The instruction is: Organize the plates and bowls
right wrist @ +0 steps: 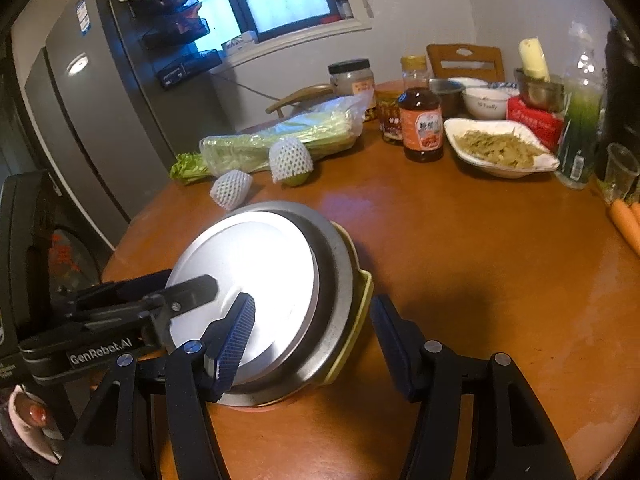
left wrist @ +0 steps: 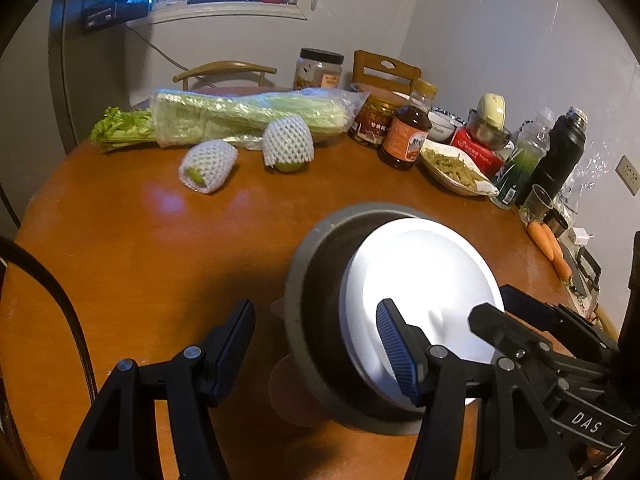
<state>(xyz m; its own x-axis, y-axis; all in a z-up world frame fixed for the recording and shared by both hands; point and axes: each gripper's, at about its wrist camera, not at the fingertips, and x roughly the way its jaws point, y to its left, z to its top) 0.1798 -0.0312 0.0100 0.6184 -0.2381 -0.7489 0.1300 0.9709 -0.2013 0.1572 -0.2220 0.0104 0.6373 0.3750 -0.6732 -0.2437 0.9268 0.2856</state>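
A stack of dishes sits near the front of the round wooden table (left wrist: 140,260). On top is a white plate (left wrist: 420,280) (right wrist: 248,264), under it a grey plate (left wrist: 304,320) (right wrist: 340,272), then a yellow-green dish (right wrist: 360,312). A pinkish piece (left wrist: 288,396) peeks out at the bottom. My left gripper (left wrist: 316,312) is open and straddles the stack's left rim, with one finger over the white plate and the other clear of the grey wall. My right gripper (right wrist: 314,304) is open astride the opposite rim, its outer finger close beside the yellow-green edge.
At the table's back lie bagged celery (left wrist: 240,116) and two net-wrapped fruits (left wrist: 208,166). Jars, a sauce bottle (left wrist: 404,140), a white dish of food (left wrist: 452,168), bowls, a black flask (left wrist: 564,152) and carrots (left wrist: 548,244) line the right side. A fridge (right wrist: 100,120) stands at the left.
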